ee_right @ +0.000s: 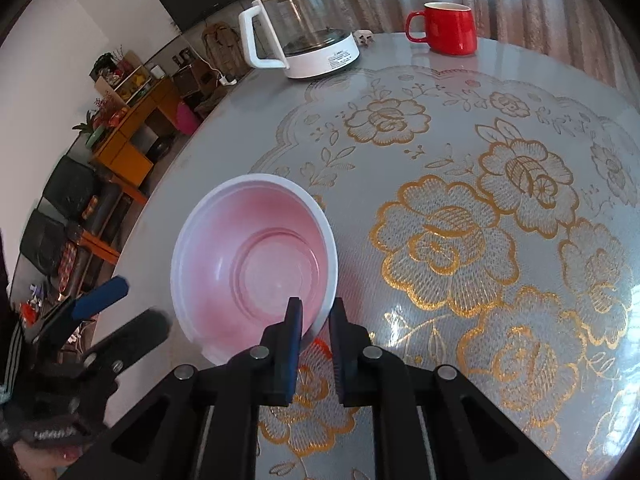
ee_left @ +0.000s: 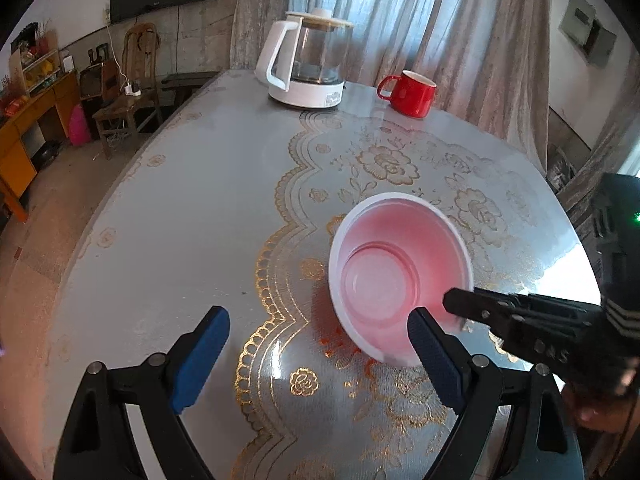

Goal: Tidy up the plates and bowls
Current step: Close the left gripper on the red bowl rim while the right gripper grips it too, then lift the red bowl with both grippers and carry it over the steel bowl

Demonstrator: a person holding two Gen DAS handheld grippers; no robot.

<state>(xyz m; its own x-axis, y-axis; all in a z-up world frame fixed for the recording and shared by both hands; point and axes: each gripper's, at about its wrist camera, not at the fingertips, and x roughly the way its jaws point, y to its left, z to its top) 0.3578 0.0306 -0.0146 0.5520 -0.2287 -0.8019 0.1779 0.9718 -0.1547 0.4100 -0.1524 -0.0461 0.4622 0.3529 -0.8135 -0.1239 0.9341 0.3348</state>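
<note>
A pink bowl with a white rim (ee_left: 394, 270) is tilted up off the table, seen also in the right wrist view (ee_right: 252, 260). My right gripper (ee_right: 316, 312) is shut on the bowl's near rim, one finger inside and one outside; it enters the left wrist view from the right (ee_left: 460, 304). My left gripper (ee_left: 320, 320) is open and empty, its right finger just in front of the bowl; it shows at lower left in the right wrist view (ee_right: 120, 304).
A round table (ee_left: 180, 240) has a gold floral cloth under glass. A glass kettle on a white base (ee_left: 308, 68) and a red mug (ee_left: 412, 94) stand at the far edge. Chairs and an orange cabinet stand beyond the left edge.
</note>
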